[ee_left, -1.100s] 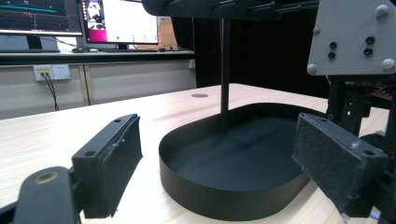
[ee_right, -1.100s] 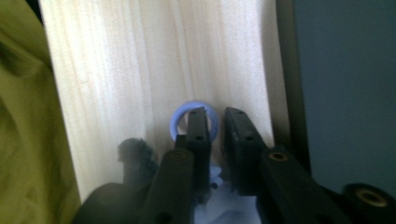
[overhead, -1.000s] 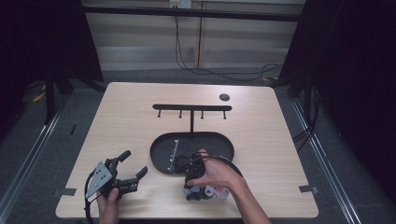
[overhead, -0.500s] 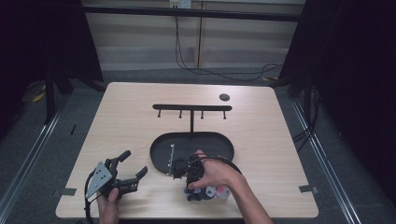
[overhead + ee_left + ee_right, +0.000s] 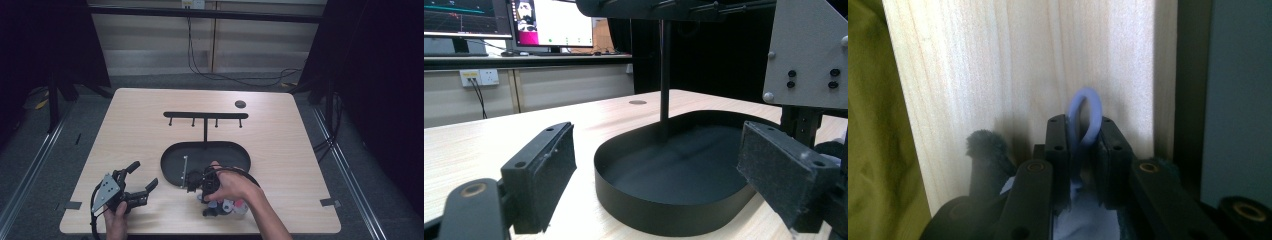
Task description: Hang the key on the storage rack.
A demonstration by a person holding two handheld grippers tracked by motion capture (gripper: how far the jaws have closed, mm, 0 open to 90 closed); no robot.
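Observation:
My right gripper (image 5: pixel 1083 125) is shut on a soft pale-blue loop (image 5: pixel 1087 107), which stands up between its pads just above the wooden tabletop. Its jaws have just been closing with the loop between them. In the high view this gripper (image 5: pixel 209 200) sits under a hand at the table's front edge, beside small pink, white and red pieces (image 5: pixel 229 205). My left gripper (image 5: pixel 142 184) rests at the front left, open and holding nothing. In the left gripper view its pads (image 5: pixel 546 165) stand wide apart and face the black oval tray (image 5: pixel 664 205).
The black oval tray (image 5: pixel 172 162) lies mid-table with a thin metal rod (image 5: pixel 184 170) inside. Behind it stands a black T-shaped rack (image 5: pixel 205 116) with hooks. A small dark disc (image 5: pixel 240 104) lies at the far right. A grey plate (image 5: pixel 809 50) stands close on the left gripper's right.
The right hand has shifted slightly over the coloured pieces at the tray's front rim. The left gripper has kept still and open.

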